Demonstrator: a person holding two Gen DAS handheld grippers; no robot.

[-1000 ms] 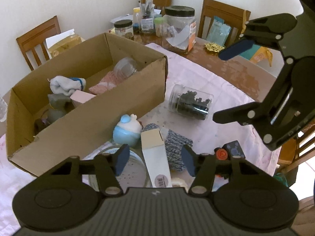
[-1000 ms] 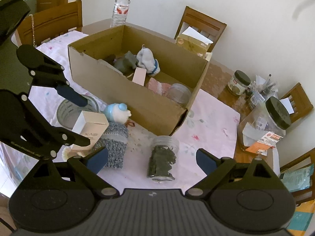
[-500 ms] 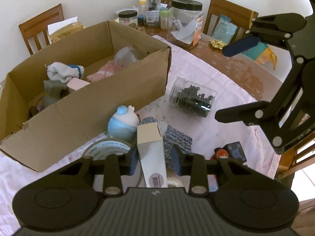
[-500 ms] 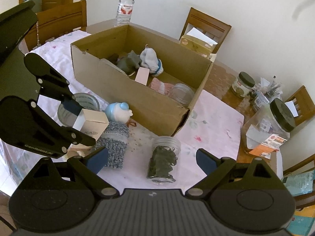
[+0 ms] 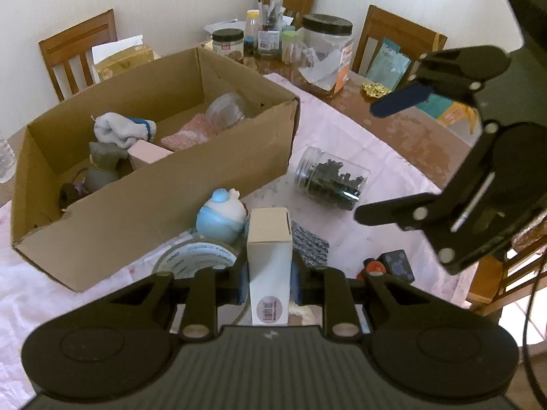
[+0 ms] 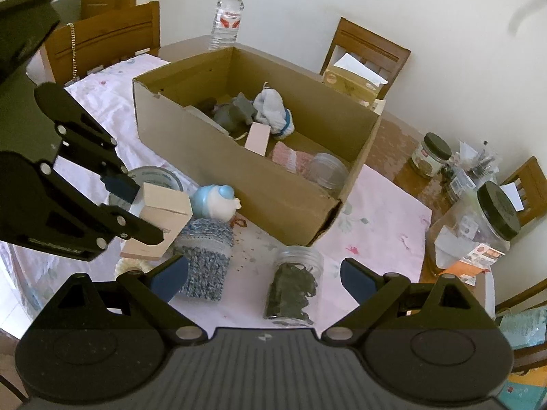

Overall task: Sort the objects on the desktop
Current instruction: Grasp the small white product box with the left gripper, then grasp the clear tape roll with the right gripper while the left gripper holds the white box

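My left gripper (image 5: 268, 282) is shut on a small white carton box (image 5: 269, 259), lifted a little off the table; the box also shows in the right wrist view (image 6: 160, 217). My right gripper (image 6: 265, 275) is open and empty above a clear jar of dark pieces (image 6: 294, 285), which also shows in the left wrist view (image 5: 330, 179). An open cardboard box (image 5: 143, 184) holds a white sock, a grey toy, a pink box and an empty jar. A blue and white toy (image 5: 220, 217), a tape roll (image 5: 193, 256) and a grey knitted cloth (image 6: 205, 256) lie in front of it.
A black and orange item (image 5: 393, 264) lies near the table's right edge. Big jars and bottles (image 5: 324, 54) stand at the far end. A water bottle (image 6: 227, 15) stands behind the cardboard box. Wooden chairs ring the table.
My left gripper has closed on the white carton box and raised it slightly. The right gripper has stayed open, almost still.
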